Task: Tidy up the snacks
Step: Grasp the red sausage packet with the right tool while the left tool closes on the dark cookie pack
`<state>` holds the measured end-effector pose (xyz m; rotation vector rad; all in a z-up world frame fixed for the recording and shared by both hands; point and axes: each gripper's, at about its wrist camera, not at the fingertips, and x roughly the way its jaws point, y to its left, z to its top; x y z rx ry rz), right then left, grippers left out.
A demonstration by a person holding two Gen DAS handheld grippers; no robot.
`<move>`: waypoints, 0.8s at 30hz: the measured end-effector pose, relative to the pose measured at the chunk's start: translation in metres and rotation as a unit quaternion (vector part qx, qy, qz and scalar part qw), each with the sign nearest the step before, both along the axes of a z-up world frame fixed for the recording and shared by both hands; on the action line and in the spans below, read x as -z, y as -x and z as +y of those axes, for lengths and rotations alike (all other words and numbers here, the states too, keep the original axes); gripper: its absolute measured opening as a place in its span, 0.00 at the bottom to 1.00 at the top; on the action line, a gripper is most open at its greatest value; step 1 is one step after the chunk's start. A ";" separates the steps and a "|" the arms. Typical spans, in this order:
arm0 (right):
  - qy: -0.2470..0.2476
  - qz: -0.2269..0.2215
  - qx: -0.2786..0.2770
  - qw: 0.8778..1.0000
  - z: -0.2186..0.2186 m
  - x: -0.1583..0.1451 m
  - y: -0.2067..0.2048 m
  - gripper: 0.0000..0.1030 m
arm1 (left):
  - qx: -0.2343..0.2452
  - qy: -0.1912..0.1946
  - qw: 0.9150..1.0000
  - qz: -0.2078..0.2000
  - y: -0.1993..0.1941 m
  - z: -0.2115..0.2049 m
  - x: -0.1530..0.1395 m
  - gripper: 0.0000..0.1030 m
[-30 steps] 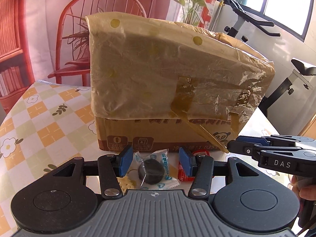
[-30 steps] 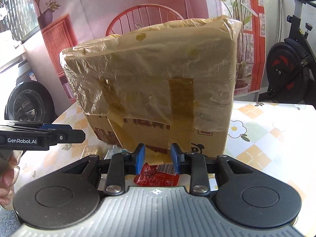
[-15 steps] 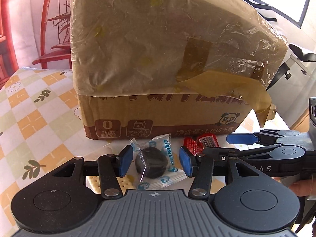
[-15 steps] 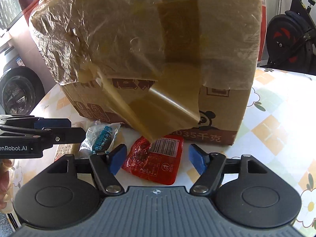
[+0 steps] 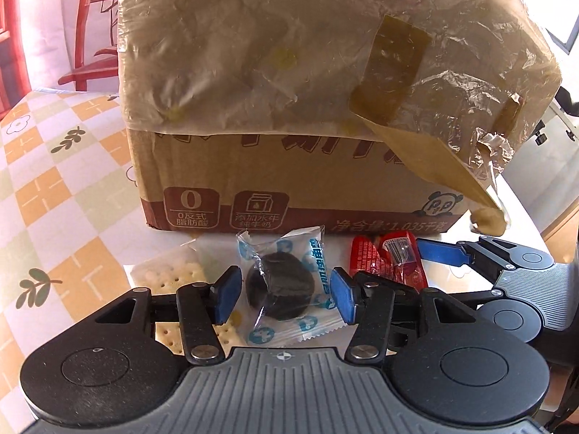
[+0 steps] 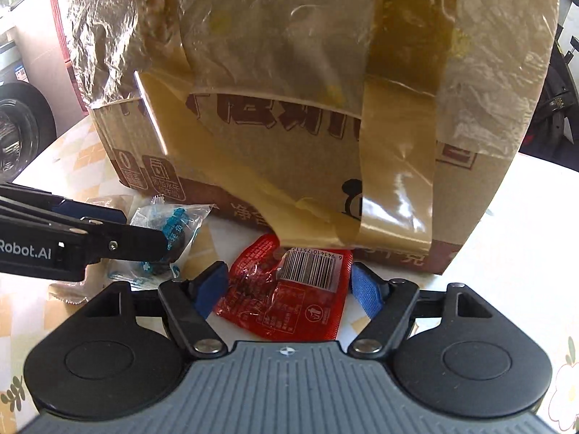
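Observation:
Three snacks lie on the table in front of a taped cardboard box point(image 5: 311, 188). My left gripper point(image 5: 284, 291) is open, its pads on either side of a clear blue-printed packet holding a dark round cookie point(image 5: 280, 285). A cracker packet point(image 5: 173, 275) lies to its left. My right gripper point(image 6: 289, 287) is open, its jaws on either side of a red snack packet point(image 6: 286, 300) with a barcode. The red packet point(image 5: 389, 258) and the right gripper point(image 5: 485, 256) also show in the left wrist view. The cookie packet point(image 6: 173, 224) and the left gripper point(image 6: 90, 242) show in the right wrist view.
The box point(image 6: 307, 137) stands right behind the snacks, draped in crinkled plastic with loose brown tape strips hanging down. The table has a checked orange and green floral cloth point(image 5: 54, 188). A red chair point(image 5: 90, 65) stands beyond the table.
Both grippers have come down and closer to the table. The right gripper opened wide around the red packet. The left gripper's open jaws now sit around the cookie packet.

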<state>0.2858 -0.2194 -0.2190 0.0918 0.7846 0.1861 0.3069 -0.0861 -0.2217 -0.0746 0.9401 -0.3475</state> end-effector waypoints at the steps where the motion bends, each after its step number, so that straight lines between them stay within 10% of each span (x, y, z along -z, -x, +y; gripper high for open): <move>1: 0.001 -0.003 -0.001 1.000 0.001 0.001 0.004 0.73 | 0.000 -0.002 1.000 0.002 -0.001 -0.002 0.002 0.55; 24: -0.006 -0.064 -0.014 0.998 0.004 0.015 0.030 0.72 | -0.022 -0.024 0.999 -0.015 0.009 -0.014 0.017 0.51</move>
